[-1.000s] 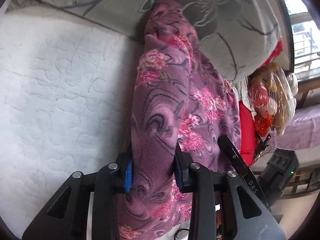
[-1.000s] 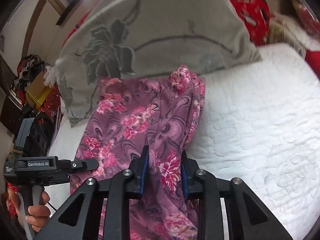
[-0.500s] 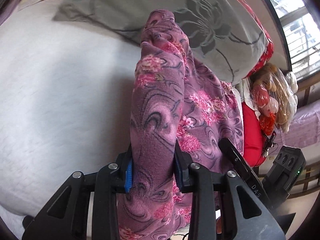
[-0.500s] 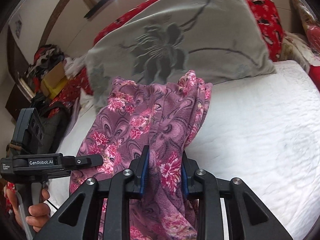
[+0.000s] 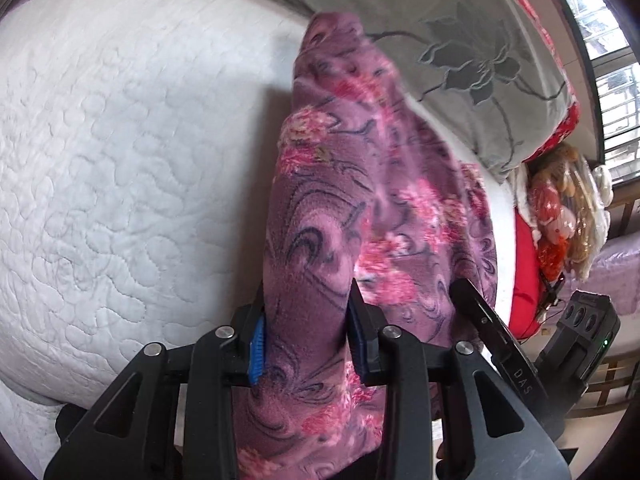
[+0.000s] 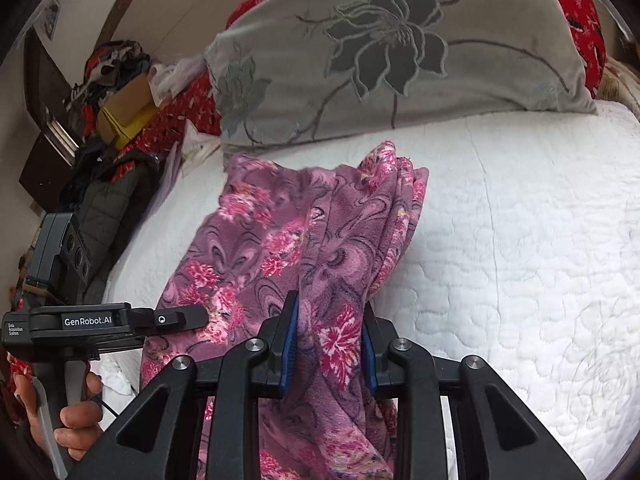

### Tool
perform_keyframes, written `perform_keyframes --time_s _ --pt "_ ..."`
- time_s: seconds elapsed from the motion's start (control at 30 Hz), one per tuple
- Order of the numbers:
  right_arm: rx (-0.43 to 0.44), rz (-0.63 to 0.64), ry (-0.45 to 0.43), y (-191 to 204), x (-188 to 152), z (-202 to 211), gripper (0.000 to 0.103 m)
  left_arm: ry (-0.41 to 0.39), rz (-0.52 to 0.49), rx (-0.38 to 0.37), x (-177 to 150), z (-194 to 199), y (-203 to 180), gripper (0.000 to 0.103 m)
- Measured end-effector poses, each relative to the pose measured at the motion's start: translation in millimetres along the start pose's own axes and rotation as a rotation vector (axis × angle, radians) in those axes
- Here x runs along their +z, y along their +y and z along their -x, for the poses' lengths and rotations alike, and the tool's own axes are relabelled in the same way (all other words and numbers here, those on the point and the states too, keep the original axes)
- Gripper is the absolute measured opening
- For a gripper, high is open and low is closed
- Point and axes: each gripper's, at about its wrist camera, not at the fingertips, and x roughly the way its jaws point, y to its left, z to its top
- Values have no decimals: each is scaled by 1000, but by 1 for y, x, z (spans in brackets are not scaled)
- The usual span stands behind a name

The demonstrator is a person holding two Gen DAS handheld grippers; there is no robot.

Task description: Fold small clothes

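The left tool (image 5: 306,336) is closed on a bunched fold of the purple floral garment (image 5: 372,216), the fleece filling the gap between its blue-padded fingers. The right tool (image 6: 328,354) is likewise clamped on another gathered part of the same garment (image 6: 304,240), cloth packed between its pads. The garment hangs from both tools and spreads forward over the white quilted bed (image 6: 520,240), its far end lying near the head of the bed, just short of the grey flowered pillow (image 6: 400,52). In the right wrist view the left tool's handle shows at the lower left, held by the person's left hand (image 6: 68,420). Beyond the bed's side edge stands a pile of clothes and a cardboard box (image 6: 124,108). In the left wrist view a red bag of toys (image 5: 560,216) sits past the bed's edge by the window
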Motion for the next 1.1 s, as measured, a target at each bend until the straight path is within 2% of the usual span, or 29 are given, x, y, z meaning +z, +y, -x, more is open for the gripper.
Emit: perform_keyframes --time_s 0.13,0.2,0.27,0.33,0.43,0.53,0.57,0.67,0.77,0.8,0.83,0.87,0.9,1.0,1.1 --pt "-52 -43 78 -22 -8 -17 33 10 29 -44 0 -6 15 50" --pt "-38 -75 78 -35 -10 -16 47 10 23 -64 -1 -1 22 51" --pt "-22 -99 85 -43 -9 -11 48 -10 17 -74 0 9 25 51" --pt "-38 -131 58 -51 -4 -1 48 -83 -19 -66 4 27 19 50" --pt "-7 -185 -47 -60 15 18 48 -167 -90 -47 21 40 -3 51" --pt "3 -98 -86 -44 40 13 48 -192 -158 -3 46 30 -32 51" --pt "-2 -61 -83 -37 46 6 47 -191 -178 24 54 23 -40 51" --pt "-7 29 -72 -21 56 -15 32 -189 -220 120 82 -7 -60 51" --pt "-53 93 -44 -14 58 -45 31 -170 -268 248 95 -39 -63 51" --pt "-81 95 -23 -19 55 -53 26 -143 -269 286 100 -53 -59 54" --pt "-105 87 7 -25 55 -65 23 -119 -253 287 105 -65 -54 60" --pt "-104 79 0 -29 55 -70 18 -131 -216 260 111 -67 -47 63" --pt "-92 73 -26 -32 56 -70 17 -133 -192 244 115 -66 -44 64" --pt "-78 69 -10 -36 62 -69 17 -96 -137 208 126 -61 -39 63" --pt "-98 87 19 -30 69 -57 18 -113 -142 174 116 -33 -32 61"
